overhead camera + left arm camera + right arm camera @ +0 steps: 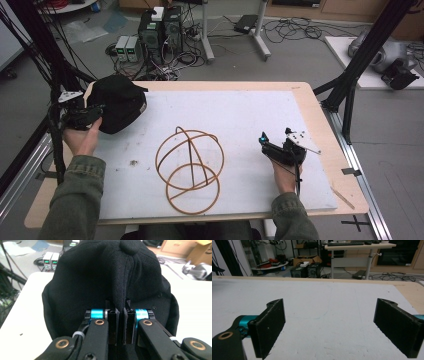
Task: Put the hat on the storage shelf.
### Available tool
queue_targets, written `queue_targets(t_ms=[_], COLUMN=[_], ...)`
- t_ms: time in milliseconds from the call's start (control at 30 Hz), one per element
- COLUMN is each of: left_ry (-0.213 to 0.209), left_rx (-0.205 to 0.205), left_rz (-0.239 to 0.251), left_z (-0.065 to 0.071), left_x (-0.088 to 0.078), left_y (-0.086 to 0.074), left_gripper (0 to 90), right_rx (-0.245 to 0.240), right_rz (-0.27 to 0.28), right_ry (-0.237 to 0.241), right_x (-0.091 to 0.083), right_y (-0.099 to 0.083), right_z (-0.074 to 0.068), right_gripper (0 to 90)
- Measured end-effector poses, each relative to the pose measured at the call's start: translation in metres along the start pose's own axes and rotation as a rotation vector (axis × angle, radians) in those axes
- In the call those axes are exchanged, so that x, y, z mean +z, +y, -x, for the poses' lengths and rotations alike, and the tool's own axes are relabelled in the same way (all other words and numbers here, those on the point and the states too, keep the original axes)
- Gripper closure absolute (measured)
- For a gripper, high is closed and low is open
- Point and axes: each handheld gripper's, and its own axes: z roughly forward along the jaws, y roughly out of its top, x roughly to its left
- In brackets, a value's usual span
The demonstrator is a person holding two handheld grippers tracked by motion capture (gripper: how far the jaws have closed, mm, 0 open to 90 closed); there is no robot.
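Left gripper view — cap fold btwn jaws.

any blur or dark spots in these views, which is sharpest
High view: soft and low in detail, even light, the black cap shows almost no texture. Left gripper view: sharpest on the cap fabric; a grey object at the right edge is blurred. Right gripper view: sharp table, near jaws slightly soft.
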Motion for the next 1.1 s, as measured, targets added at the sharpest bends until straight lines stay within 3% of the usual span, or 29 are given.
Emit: queue_targets(t_ms=[200,300,433,600,700,733,767,800,833,1000,1100], left_ry=[-0.062,-0.096,-0.132,-0.163,-0.222,-0.222,-0.263,-0.263,-0.302,-0.352,-0.442], left_rx=[0.004,0.045,0.048,0.080,0.103,0.103,0.092,0.092,0.083,0.107,0.088], left_rz=[0.043,0.061,0.096,0.130,0.169,0.169,0.176,0.176,0.185,0.203,0.217], left_z=[0.011,0.024,0.034,0.043,0.050,0.050,0.051,0.051,0.052,0.056,0.059], left_x=[-0.014,-0.024,-0.034,-0.046,-0.059,-0.059,-0.064,-0.064,-0.068,-0.079,-0.088], left_y=[0.004,0.008,0.015,0.022,0.027,0.027,0.029,0.029,0.031,0.033,0.034], left_gripper=[85.9,85.8,85.8,85.9,85.8,85.8,85.8,85.8,85.8,85.8,85.7], right_rx=[0.007,0.008,0.011,0.009,0.008,0.008,0.012,0.012,0.017,0.009,0.017], right_rz=[-0.002,-0.001,-0.001,-0.001,0.000,0.000,-0.001,-0.001,-0.002,0.002,-0.002], right_ry=[-0.003,-0.004,-0.003,-0.003,-0.001,-0.001,-0.001,-0.001,-0.001,-0.001,-0.002], right_x=[-0.001,0.000,0.000,0.000,-0.001,-0.001,-0.001,-0.001,-0.001,-0.001,-0.001], right_y=[0.000,0.000,0.000,-0.001,-0.001,-0.001,-0.001,-0.001,-0.001,-0.001,-0.001], right_z=[0.001,0.002,0.002,0.002,0.003,0.003,0.003,0.003,0.003,0.003,0.003], right_gripper=[9.4,9.4,9.4,9.4,9.4,9.4,9.4,9.4,9.4,9.4,9.4])
